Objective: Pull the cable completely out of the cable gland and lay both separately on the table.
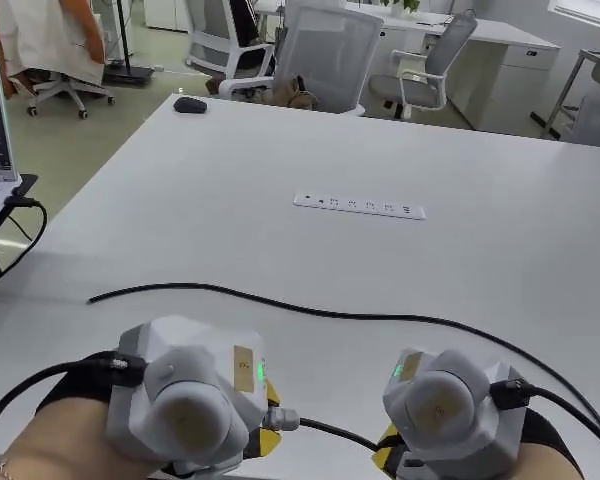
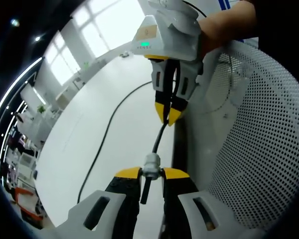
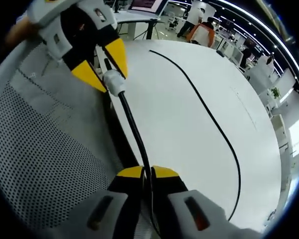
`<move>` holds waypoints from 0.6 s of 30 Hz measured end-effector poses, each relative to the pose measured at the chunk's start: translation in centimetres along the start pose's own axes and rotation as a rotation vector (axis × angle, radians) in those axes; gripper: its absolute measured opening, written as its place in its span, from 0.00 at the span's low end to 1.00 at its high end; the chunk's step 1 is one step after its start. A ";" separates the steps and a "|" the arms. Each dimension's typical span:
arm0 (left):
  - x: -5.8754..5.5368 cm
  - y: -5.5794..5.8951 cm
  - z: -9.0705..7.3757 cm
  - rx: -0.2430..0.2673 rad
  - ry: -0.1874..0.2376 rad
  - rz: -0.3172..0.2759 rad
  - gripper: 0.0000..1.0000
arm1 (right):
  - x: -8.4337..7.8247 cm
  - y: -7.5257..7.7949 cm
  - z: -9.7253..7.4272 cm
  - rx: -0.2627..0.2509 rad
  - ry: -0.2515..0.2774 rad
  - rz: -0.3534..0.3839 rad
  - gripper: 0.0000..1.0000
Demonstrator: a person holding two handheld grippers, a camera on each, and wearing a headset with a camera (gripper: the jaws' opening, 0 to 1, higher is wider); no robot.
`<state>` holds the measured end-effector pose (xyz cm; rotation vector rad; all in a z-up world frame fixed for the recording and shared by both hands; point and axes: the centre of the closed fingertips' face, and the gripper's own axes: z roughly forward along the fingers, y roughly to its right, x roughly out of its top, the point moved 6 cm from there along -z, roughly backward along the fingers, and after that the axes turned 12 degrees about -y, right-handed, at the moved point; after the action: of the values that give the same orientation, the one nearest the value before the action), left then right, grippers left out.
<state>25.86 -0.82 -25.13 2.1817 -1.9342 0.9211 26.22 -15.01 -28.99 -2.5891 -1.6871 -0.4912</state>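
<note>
Near the front edge of the white worktop [image 1: 280, 170] the two grippers sit side by side, close together and facing each other. The left gripper [image 2: 151, 173] has its yellow-tipped jaws closed narrow on the cable gland [image 2: 151, 164], a small pale grey fitting held just between the tips. The black cable [image 1: 360, 317] still passes through the gland, and a short dark length shows below it between the jaws. From the gland a short stretch of cable runs straight across to the right gripper [image 3: 145, 173], whose jaws are pinched together on the cable itself, a little way from the gland. The rest of the cable lies loose on the worktop in a long shallow curve, its free end out to the left and the other part sweeping round past the right gripper. Farther back on the worktop lie a white power strip [image 1: 360, 207] and a dark mouse [image 1: 190, 104], well apart from the grippers. Just beside the grippers stands a white perforated surface [image 2: 259, 149]
</note>
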 end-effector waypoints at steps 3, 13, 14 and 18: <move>0.2 0.0 -0.1 0.001 0.014 -0.003 0.17 | 1.4 -0.3 -0.5 0.010 0.092 -0.015 0.14; 0.4 -0.1 -0.4 0.007 0.036 -0.003 0.17 | 3.5 -1.1 -1.7 0.007 0.227 -0.098 0.20; 0.4 -0.2 -0.4 0.008 0.037 -0.002 0.17 | 3.5 -1.3 -1.7 0.018 0.229 -0.103 0.17; 0.5 -0.3 -0.5 0.005 0.053 -0.018 0.17 | 2.6 -0.8 -1.2 -0.019 0.164 -0.110 0.00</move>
<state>25.93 -0.96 -24.37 2.1516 -1.8873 0.9717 26.15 -12.61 -27.26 -2.4025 -1.7833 -0.7053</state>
